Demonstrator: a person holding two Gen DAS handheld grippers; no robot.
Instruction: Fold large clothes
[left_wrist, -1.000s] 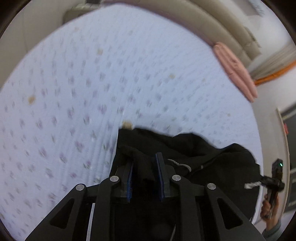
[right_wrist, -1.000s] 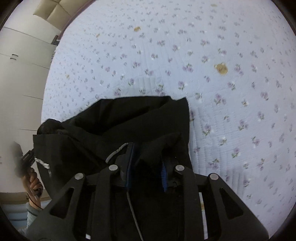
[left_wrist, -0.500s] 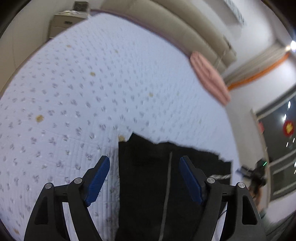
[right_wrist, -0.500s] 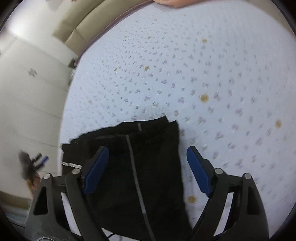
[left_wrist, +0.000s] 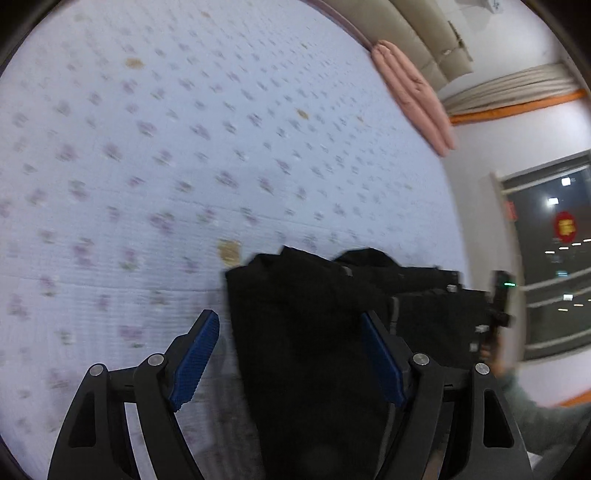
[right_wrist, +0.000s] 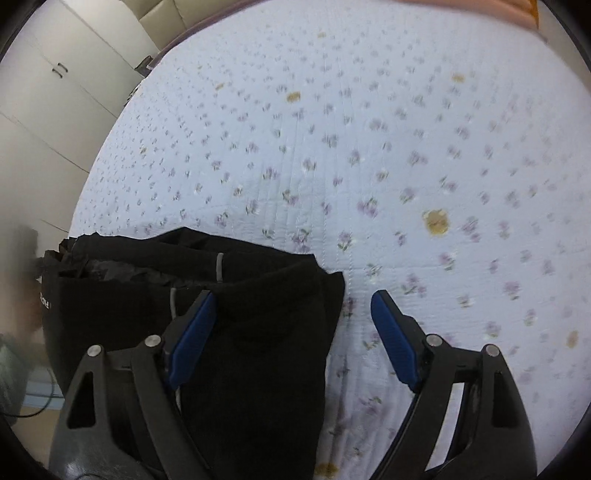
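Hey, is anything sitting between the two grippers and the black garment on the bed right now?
Nothing visible is. The black garment lies on the floral bedspread directly below both. The left gripper and right gripper hang over it, jaws open, with no other object in between.

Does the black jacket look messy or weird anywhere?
A bit. The black jacket lies folded on the flowery bedspread, but its far left end is rumpled, with layers bunched unevenly. Nothing looks torn or spilled.
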